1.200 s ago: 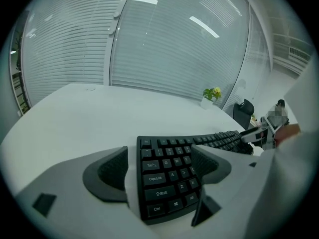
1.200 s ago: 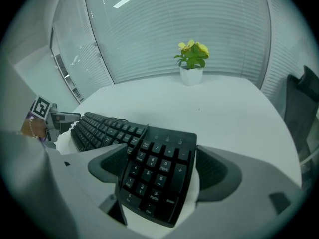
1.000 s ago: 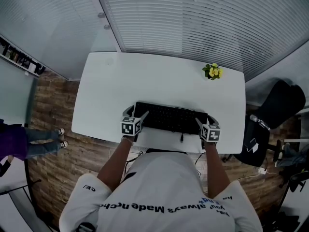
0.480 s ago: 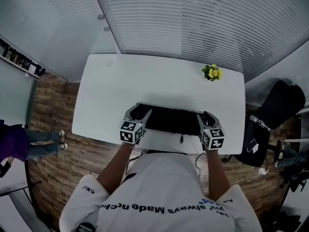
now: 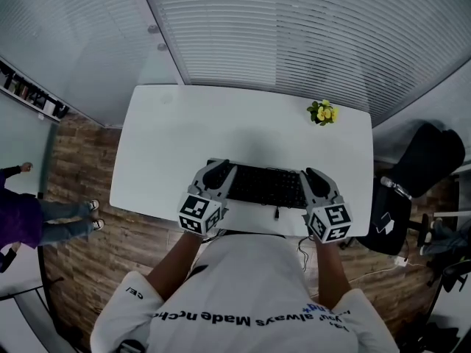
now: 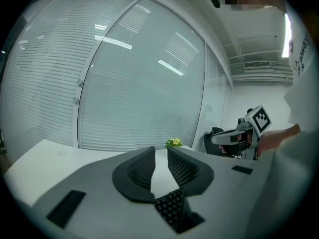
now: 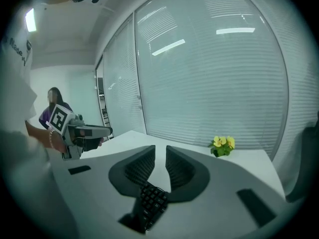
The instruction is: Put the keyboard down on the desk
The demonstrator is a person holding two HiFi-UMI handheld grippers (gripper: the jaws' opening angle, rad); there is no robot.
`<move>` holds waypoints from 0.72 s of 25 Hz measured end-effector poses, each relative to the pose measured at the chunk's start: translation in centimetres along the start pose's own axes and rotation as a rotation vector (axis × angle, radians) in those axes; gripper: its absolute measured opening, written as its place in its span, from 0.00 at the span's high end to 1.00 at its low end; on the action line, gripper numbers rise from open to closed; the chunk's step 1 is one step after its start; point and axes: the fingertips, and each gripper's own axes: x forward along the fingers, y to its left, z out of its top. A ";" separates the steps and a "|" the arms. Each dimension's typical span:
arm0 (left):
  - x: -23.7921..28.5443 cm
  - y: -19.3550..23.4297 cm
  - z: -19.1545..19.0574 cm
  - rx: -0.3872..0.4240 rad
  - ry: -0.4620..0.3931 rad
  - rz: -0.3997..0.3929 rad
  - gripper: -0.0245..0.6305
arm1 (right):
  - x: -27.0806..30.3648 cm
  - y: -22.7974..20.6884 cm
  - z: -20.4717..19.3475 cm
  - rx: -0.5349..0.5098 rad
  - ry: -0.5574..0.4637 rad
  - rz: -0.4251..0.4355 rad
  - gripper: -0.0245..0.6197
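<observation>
Head view: a black rectangular keyboard (image 5: pixel 266 186) lies across the 6 o'clock part of the white tabletop (image 5: pixel 221 123), close to the person's body. The left claw (image 5: pixel 218 173) is at its 9 o'clock end and the right claw (image 5: pixel 315 179) is at its 3 o'clock end. A small pot of yellow flowers (image 5: pixel 323 111) stands well apart, near the 1 o'clock corner of the tabletop.

Left gripper view: the jaws of the left claw (image 6: pixel 160 151) have just been closing and now stand narrow. One end of the keyboard (image 6: pixel 172 208) is caught between them near their base, at 6 o'clock. The tabletop (image 6: pixel 60 156) shows lower down and beyond, so I judge that this end is carried above it and does not rest on it.

Right gripper view: the right claw (image 7: pixel 160 151) is the same. Its jaws have just been closing and are now narrow, with the other end of the keyboard (image 7: pixel 152 203) held between them. The flowers (image 7: pixel 222 144) are at 2 o'clock, far from the claw.

As I judge it, the step in hand is the carrying: both claws grip the keyboard in the air over the near part of the tabletop. The next move calls for lowering both claws together at the same pace, so that the keyboard stays level. Once it lies flat on the tabletop, both claws should open.
</observation>
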 end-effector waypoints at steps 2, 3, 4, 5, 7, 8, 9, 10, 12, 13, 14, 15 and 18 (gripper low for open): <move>-0.3 -0.9 1.4 0.018 -0.027 -0.009 0.83 | -0.5 0.7 1.2 -0.015 -0.018 0.011 0.85; -0.5 -1.4 2.1 0.029 -0.039 -0.013 0.84 | -0.8 1.0 1.7 -0.027 -0.028 0.016 0.86; -0.7 -1.8 2.7 0.040 -0.051 -0.018 0.85 | -1.1 1.3 2.3 -0.037 -0.035 0.021 0.86; -1.0 -2.2 3.5 0.051 -0.065 -0.024 0.86 | -1.4 1.7 2.8 -0.044 -0.042 0.026 0.87; -1.4 -3.0 4.9 0.066 -0.092 -0.037 0.87 | -1.8 2.3 3.8 -0.055 -0.057 0.039 0.87; -1.6 -3.4 5.6 0.068 -0.106 -0.044 0.87 | -2.0 2.6 4.2 -0.060 -0.065 0.047 0.88; -1.8 -3.8 6.3 0.069 -0.120 -0.051 0.88 | -2.2 2.9 4.7 -0.065 -0.072 0.052 0.88; -2.0 -4.1 7.0 0.069 -0.134 -0.059 0.88 | -2.4 3.2 5.2 -0.068 -0.079 0.058 0.88; -2.5 -4.9 8.2 0.071 -0.159 -0.081 0.89 | -2.8 3.9 6.1 -0.076 -0.092 0.071 0.89; -2.6 -5.3 8.7 0.075 -0.169 -0.092 0.89 | -3.0 4.2 6.6 -0.080 -0.098 0.077 0.89; -2.8 -5.5 9.2 0.080 -0.177 -0.099 0.89 | -3.2 4.5 7.0 -0.083 -0.104 0.082 0.89; -3.0 -5.8 9.7 0.084 -0.183 -0.101 0.89 | -3.4 4.8 7.5 -0.088 -0.110 0.086 0.90; -3.6 -6.2 10.8 0.084 -0.197 -0.098 0.90 | -4.3 5.6 8.8 -0.100 -0.133 0.097 0.90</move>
